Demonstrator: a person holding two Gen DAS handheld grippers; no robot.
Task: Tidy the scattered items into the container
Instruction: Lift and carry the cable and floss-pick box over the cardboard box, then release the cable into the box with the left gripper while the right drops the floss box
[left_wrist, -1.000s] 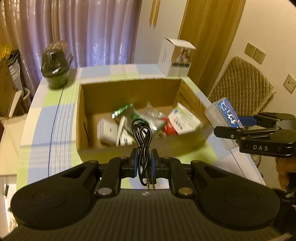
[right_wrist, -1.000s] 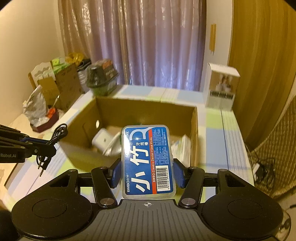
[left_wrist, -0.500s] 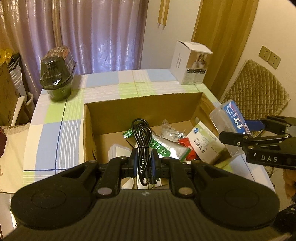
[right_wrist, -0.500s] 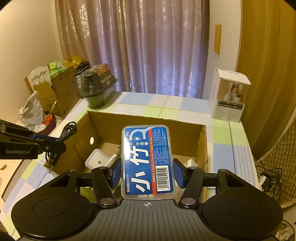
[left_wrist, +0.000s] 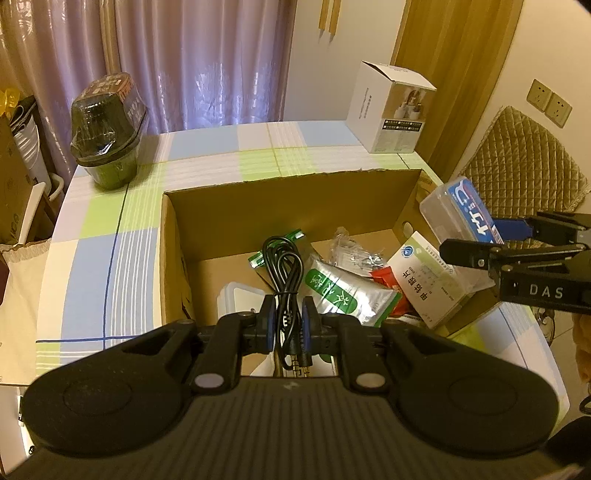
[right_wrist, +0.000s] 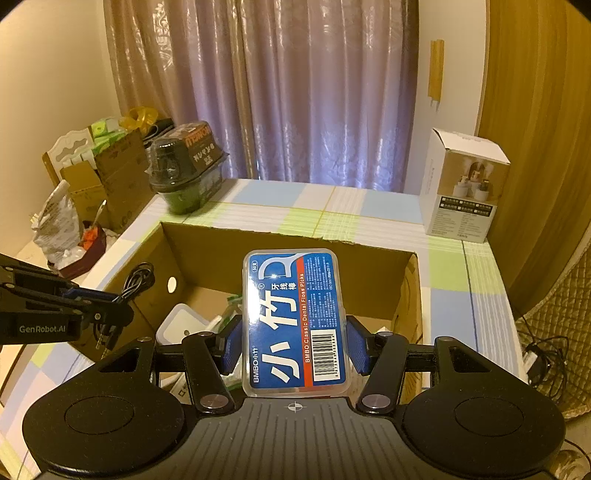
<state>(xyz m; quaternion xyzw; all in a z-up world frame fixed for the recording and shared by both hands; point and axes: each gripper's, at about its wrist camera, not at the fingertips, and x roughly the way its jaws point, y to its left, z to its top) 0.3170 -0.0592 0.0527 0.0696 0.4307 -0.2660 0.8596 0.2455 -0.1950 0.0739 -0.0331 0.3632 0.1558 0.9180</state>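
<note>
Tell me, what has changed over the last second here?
Both tools have moved forward over the cardboard box: the left tool now holds its black cable above the box's contents, and the right tool brings the floss pick case over the near edge. Nothing was released; both grips and the box's contents look unchanged.

Left gripper (left_wrist: 287, 320) clamped, right gripper (right_wrist: 294, 345) clamped

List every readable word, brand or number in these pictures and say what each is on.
"BMBO Classic Dental Floss Picks", "小竹", "牙线棒": floss box in the right gripper.
"DAS": right gripper, left view.
"GenRobot.AI": left gripper.
Barcode digits, white carton, dark tub, packets in the cardboard box: too small or blurred.
</note>
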